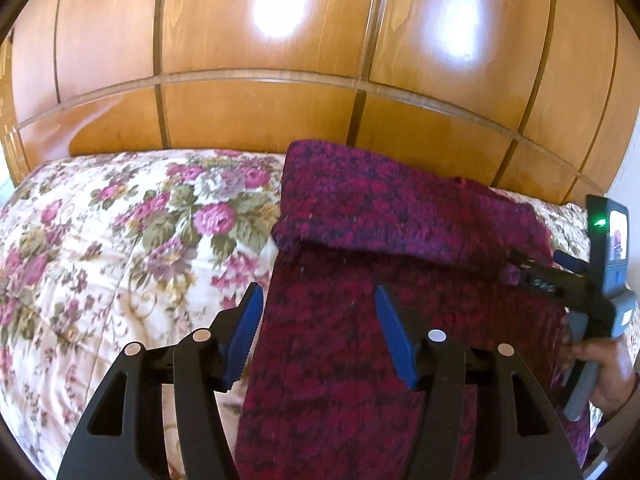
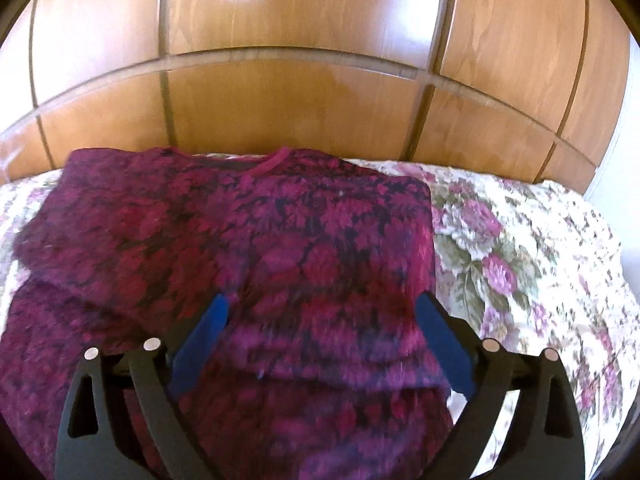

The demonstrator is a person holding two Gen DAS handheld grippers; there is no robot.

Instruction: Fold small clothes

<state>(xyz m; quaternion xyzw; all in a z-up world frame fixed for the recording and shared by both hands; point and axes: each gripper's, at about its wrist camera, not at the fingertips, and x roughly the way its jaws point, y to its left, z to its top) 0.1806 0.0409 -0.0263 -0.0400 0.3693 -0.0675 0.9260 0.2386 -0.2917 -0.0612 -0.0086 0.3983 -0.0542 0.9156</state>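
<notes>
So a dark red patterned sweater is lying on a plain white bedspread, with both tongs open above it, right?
Not quite: the bedspread is floral, cream with pink roses and green leaves, not plain white; the right wrist view shows it. The rest stands: the sweater lies on it, and the left tongs and right tongs are open above it.

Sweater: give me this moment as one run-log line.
sweater: on floral quilt, sleeve folded across | left gripper: jaws open, empty | right gripper: jaws open, empty | hand: holds right gripper
</notes>
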